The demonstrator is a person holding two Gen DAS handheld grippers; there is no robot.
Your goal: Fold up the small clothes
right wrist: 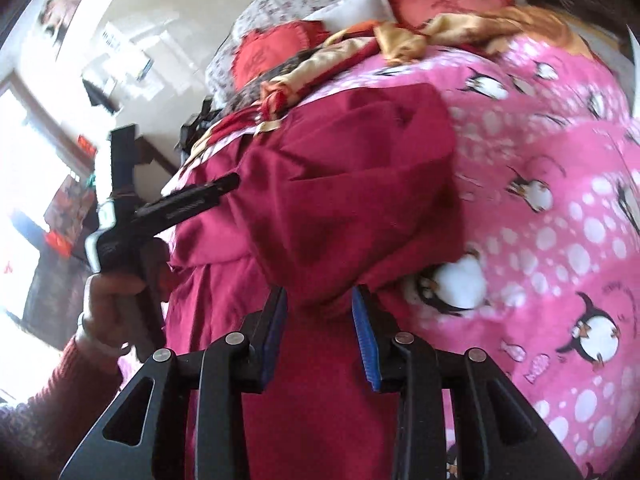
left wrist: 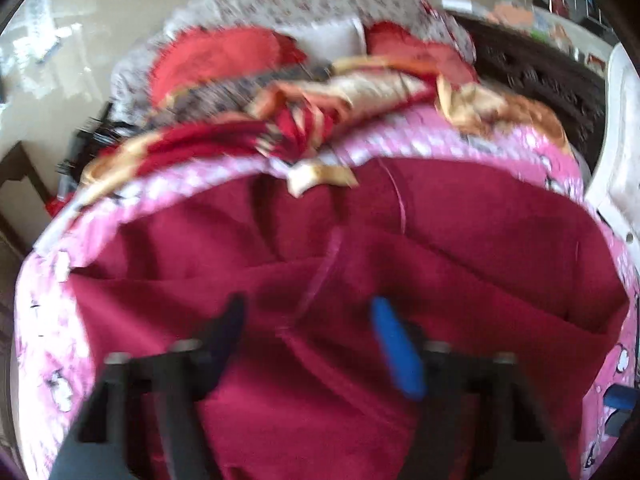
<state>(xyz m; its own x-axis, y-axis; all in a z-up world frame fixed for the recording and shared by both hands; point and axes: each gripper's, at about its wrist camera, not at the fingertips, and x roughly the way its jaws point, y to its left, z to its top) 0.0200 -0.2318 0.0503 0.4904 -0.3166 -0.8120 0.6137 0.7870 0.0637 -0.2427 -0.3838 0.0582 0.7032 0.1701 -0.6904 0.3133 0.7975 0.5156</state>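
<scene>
Pink penguin-print bedding [right wrist: 560, 152] carries a dark red garment [right wrist: 340, 184], partly folded over itself, with rumpled clothes heaped beyond. At left, the left tongs [left wrist: 308, 320] stand parted above the cloth, gripping nothing; the right tongs [right wrist: 320, 300] are likewise released, cloth bunched between. Soft, light, floppy fabric: best pinched at a hem or corner.

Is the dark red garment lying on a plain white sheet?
No, the dark red garment lies on a pink penguin-print blanket.
</scene>
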